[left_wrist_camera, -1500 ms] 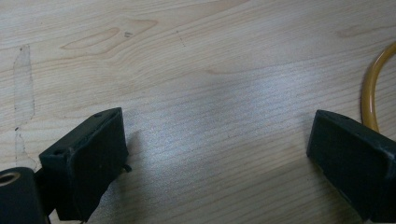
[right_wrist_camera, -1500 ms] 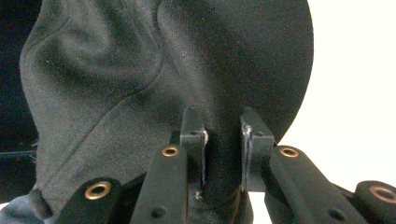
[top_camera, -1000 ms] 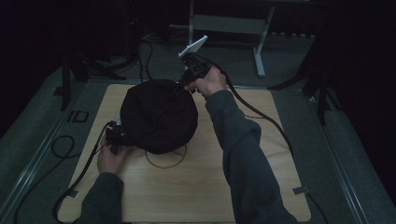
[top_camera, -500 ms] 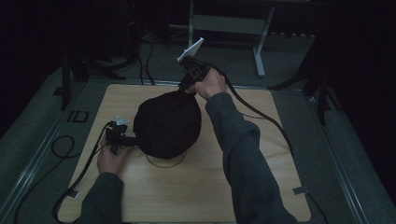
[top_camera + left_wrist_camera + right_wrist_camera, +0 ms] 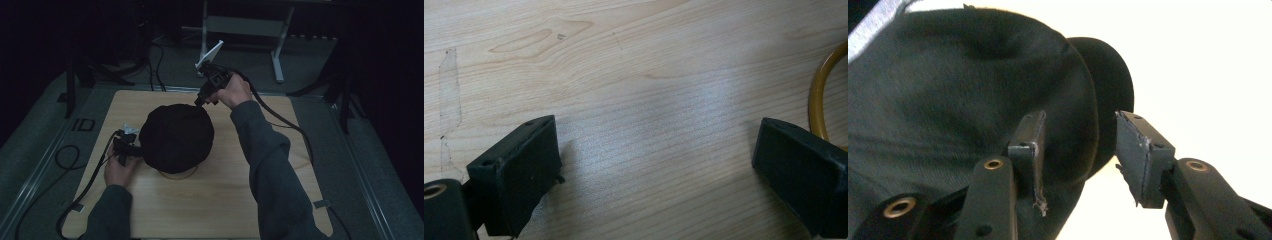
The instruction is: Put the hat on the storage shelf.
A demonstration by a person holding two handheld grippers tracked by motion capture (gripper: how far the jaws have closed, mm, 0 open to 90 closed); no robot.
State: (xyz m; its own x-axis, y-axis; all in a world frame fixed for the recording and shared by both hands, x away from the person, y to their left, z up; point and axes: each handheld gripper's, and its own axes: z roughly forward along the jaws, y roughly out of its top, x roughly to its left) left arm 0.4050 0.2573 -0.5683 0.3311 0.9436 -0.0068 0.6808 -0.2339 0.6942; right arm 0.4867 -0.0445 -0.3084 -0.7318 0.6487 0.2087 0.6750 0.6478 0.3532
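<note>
A black fabric cap sits domed in the middle of the wooden table, over a yellowish ring that peeks out at its near edge. My right gripper hovers at the cap's far rim. Its jaws have just been opening, and in the right gripper view the gripper stands open with the cap's edge by the left pad, no pad pressing on it. My left gripper rests by the cap's left side. In the left gripper view it is wide open over bare wood, the ring at the right.
Black cables trail from both grippers across the table and onto the grey floor. A light metal stand is beyond the table's far edge. Dark stand legs flank the table on both sides.
The cap, earlier stretched wide between the grippers, has drawn in and settled into a smaller dome. The right gripper's jaws have let go of its far rim. The left hand stayed put.
</note>
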